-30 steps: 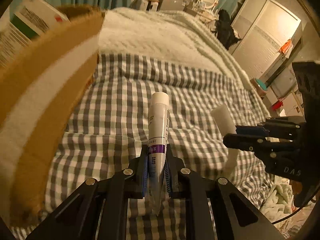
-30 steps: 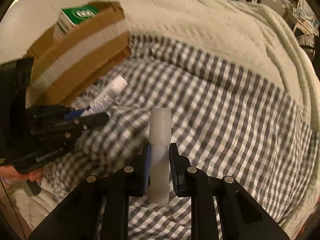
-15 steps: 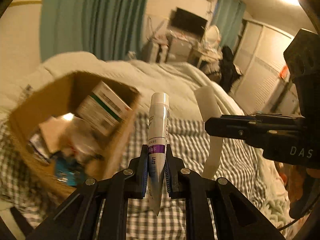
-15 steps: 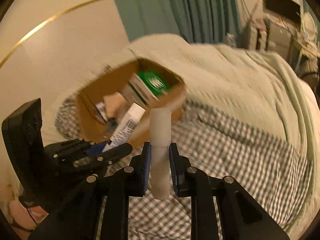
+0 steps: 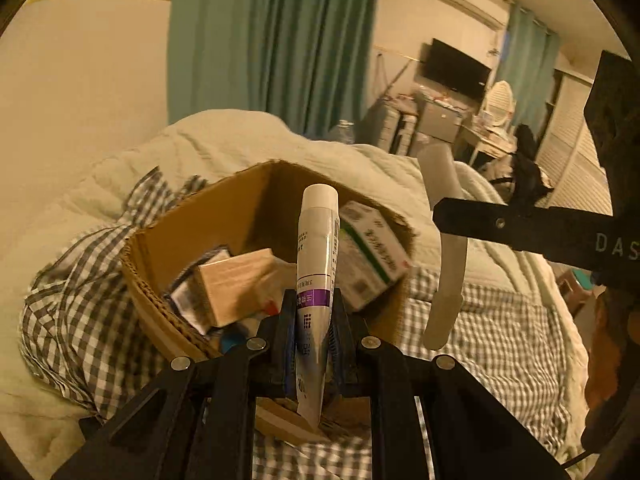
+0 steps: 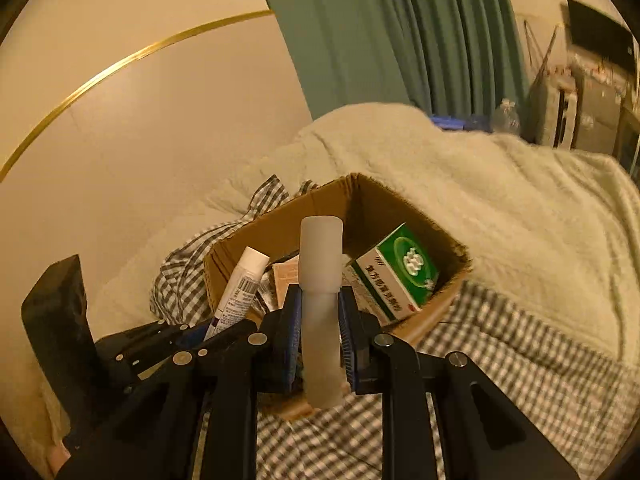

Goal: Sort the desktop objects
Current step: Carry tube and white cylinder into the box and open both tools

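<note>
Change: both hands are rising off the checked bedspread [image 5: 500,344]; a sec ago only the box side was showing, now the open cardboard box [image 5: 224,208] is lying below, so the drop is prob coming next
Left gripper [image 5: 314,344]: jaws are clenching a white tube w/ purple band [image 5: 318,240], cap pointing fwd over the box
Right gripper [image 6: 320,340]: jaws are gripping a frosted, translucent cylinder [image 6: 321,256] over the box's near edge
Box contents: a green-white carton [image 6: 400,272] and a tan packet [image 5: 236,280] are sitting inside; corrugated, rough-cut rim
Bed: fuzzy pale blanket [image 6: 500,200] is lying behind

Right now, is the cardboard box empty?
No, the cardboard box already holds a green and white carton and other packages.
</note>
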Demonstrator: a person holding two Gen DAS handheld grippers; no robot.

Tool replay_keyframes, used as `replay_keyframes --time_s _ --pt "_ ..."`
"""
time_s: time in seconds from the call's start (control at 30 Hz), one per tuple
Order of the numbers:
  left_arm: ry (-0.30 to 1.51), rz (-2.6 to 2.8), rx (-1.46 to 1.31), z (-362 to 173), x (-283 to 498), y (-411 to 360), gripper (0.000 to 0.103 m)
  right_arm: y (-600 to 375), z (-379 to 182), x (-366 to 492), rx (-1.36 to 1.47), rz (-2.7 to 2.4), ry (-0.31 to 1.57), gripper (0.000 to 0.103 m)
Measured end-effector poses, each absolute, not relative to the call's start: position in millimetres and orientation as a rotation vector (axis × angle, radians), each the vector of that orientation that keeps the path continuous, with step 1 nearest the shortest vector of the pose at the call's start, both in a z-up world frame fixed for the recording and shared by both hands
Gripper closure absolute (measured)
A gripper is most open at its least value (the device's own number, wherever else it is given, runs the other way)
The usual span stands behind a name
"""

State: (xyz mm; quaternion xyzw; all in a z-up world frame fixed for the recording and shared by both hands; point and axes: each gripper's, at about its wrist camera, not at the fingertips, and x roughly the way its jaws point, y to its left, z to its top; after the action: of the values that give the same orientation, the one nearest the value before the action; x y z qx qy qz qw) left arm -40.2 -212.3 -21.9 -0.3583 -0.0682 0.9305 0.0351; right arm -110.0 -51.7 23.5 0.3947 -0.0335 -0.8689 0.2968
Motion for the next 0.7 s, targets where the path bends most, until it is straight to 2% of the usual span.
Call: replay_keyframes --time_s 0.17,0.23,0.27,0.3,0.33,0.37,0.47,0.57,0.67,0.7 --pt "-0.232 2.885 -1.13 -31 -56 -223 0.089 -65 8 -139 1.08 -2.28 -0.144 0.083" --pt "-0.225 2.894 -1.13 -32 -60 -223 0.085 -71 6 -146 1.079 -2.287 -0.147 0.072" --pt "-0.205 2.914 -1.132 -33 -63 -222 0.081 -72 8 -148 1.068 -2.291 -0.148 0.058" --pt "-0.197 2.93 -1.139 -34 -64 -222 0.064 -71 10 -148 1.051 -2.305 -0.141 0.044" --pt "-0.199 2.942 -1.147 -35 -65 -221 0.039 -69 12 -147 1.041 -2.325 -0.126 0.042" --pt "-0.222 2.96 -1.142 -35 -65 -222 0.032 -67 15 -147 1.035 -2.344 -0.108 0.041" --pt "-0.272 2.951 -1.132 -30 -62 -219 0.029 -53 22 -147 1.048 -2.392 -0.092 0.04" --pt "-0.231 2.957 -1.125 -20 -56 -211 0.026 -30 27 -141 1.091 -2.445 -0.09 0.032" --pt "-0.2 2.975 -1.085 -9 -41 -200 0.016 -1 27 -126 1.164 -2.495 -0.08 0.03" --pt "-0.201 2.977 -1.076 -6 -36 -197 0.013 8 28 -120 1.185 -2.516 -0.078 0.026"
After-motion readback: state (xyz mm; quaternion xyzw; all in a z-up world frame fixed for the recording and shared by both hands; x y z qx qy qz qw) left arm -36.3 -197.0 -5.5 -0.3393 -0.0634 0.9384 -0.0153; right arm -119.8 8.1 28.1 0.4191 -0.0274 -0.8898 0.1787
